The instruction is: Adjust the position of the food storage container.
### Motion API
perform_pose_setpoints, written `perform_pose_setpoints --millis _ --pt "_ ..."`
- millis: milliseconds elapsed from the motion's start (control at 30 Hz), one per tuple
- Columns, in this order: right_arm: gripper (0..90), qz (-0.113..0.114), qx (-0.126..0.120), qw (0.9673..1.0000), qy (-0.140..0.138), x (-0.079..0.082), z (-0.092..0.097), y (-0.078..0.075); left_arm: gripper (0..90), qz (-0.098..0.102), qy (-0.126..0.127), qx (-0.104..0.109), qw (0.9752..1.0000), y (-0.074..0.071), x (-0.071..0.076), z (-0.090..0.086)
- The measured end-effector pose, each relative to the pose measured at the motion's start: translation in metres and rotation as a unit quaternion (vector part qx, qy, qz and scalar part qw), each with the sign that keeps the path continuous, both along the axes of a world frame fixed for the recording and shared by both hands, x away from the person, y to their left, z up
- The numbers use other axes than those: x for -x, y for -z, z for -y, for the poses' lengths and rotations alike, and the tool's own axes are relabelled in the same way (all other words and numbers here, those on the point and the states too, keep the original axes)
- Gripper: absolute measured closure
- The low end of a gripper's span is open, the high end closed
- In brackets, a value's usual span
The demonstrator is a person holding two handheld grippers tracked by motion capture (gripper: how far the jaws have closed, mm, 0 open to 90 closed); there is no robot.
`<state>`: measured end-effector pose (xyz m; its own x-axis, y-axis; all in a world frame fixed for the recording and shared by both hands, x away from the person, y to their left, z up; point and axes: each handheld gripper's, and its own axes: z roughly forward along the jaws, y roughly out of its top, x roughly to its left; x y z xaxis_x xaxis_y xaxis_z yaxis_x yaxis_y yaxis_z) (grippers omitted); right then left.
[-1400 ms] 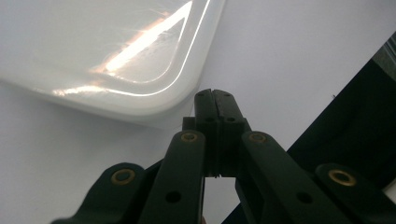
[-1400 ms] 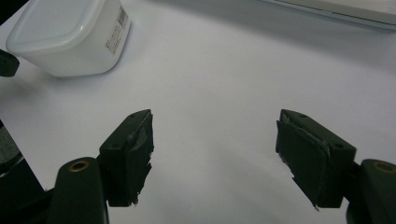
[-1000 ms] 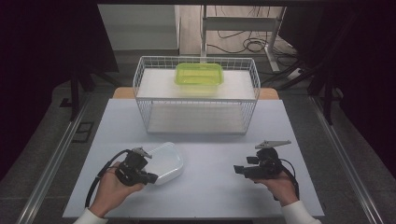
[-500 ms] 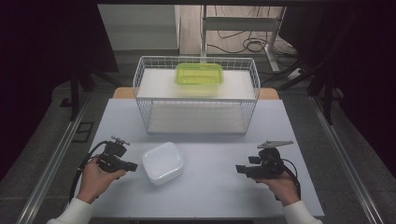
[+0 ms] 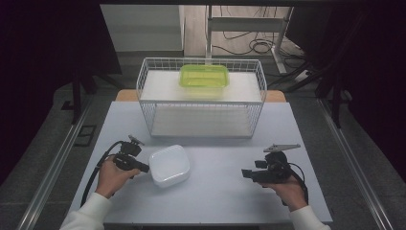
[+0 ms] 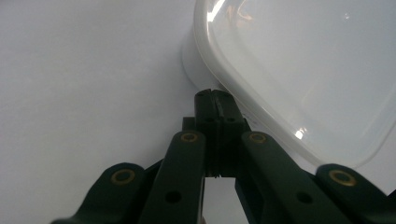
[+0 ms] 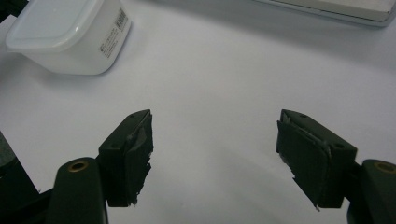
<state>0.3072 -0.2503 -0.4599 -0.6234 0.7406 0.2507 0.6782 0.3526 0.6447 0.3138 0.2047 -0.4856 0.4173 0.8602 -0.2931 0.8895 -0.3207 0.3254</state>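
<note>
High view: a pale table (image 5: 215, 191) carries a wire basket (image 5: 201, 98); nearer than it sits the white container (image 5: 169, 165), left gripper (image 5: 143, 167) pinched shut touching its rim, right gripper (image 5: 245, 173) spread wide over bare tabletop.

Glossy translucent plastic container (image 6: 299, 70) on matt table (image 5: 220, 187); white wire basket (image 5: 201, 103)

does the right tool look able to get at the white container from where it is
Probably yes. The right tool is open and points across bare table at the white container, with nothing between them. The left tool, shut, sits at the container's far edge.
</note>
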Motion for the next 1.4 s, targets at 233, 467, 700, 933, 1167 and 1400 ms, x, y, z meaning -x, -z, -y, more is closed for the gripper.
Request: perform_pose_setpoints --millis 233,467,700,933,1167,1400 --pt "26.9 0.0 0.0 1.0 0.0 -0.001 0.0 0.0 90.0 0.001 0.009 0.006 0.9999 0.001 -0.013 0.021" --pt "27.0 -0.002 0.0 1.0 0.0 -0.001 0.0 0.0 90.0 0.003 0.027 0.017 0.9995 0.002 -0.026 0.049" --pt "27.0 -0.002 0.0 1.0 0.001 -0.001 0.002 0.001 90.0 0.006 0.046 0.021 0.9987 0.001 -0.033 0.071" --pt "27.0 -0.002 0.0 1.0 0.001 -0.001 0.003 0.001 90.0 0.012 0.043 0.029 0.9986 0.003 -0.034 0.08" --pt "27.0 -0.003 0.001 1.0 0.002 -0.002 0.002 0.002 90.0 0.016 0.044 0.032 0.9984 0.003 -0.032 0.082" --pt "27.0 0.002 -0.002 1.0 0.007 0.0 0.004 0.0 84.2 0.057 0.035 0.039 0.997 -0.012 -0.016 0.063"
